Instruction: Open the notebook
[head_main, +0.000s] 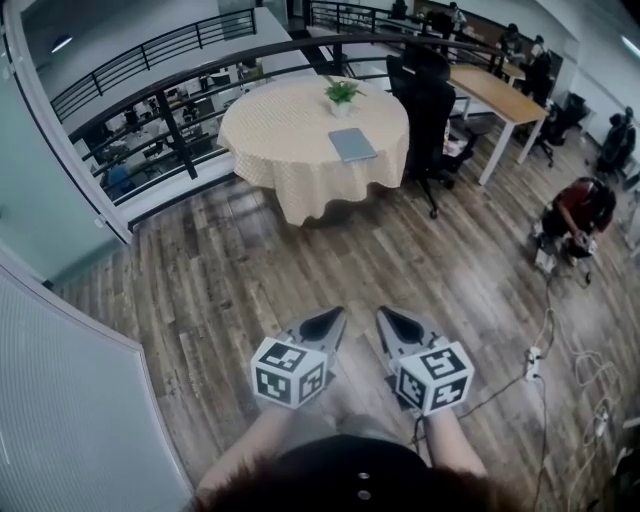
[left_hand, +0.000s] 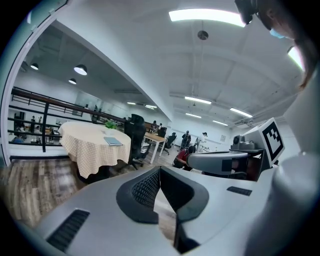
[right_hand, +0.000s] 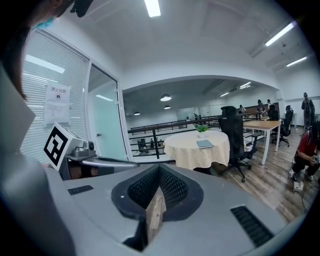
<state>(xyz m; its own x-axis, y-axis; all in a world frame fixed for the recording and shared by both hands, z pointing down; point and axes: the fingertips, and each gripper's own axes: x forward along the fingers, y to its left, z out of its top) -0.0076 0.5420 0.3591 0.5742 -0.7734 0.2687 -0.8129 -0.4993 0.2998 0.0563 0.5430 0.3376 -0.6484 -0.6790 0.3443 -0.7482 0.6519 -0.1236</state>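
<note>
- Grey notebook (head_main: 352, 144) shut on round table (head_main: 285, 145), well apart; potted plant (head_main: 342, 95) near, liable to tip.
- Left gripper (head_main: 325, 322), right gripper (head_main: 392, 322) clenched, empty: liable to shove cover, not lift.

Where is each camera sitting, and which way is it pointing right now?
Head view: on the person's head, looking steeply down and forward across the wood floor to the round table; forearms, left gripper and right gripper show at the bottom.
Left gripper view: on the left gripper, looking along its shut jaws towards the table; the right gripper shows at right.
Right gripper view: on the right gripper, along its shut jaws towards the table; the left gripper shows at left.
Shared: all three show the table with the notebook and plant.
</note>
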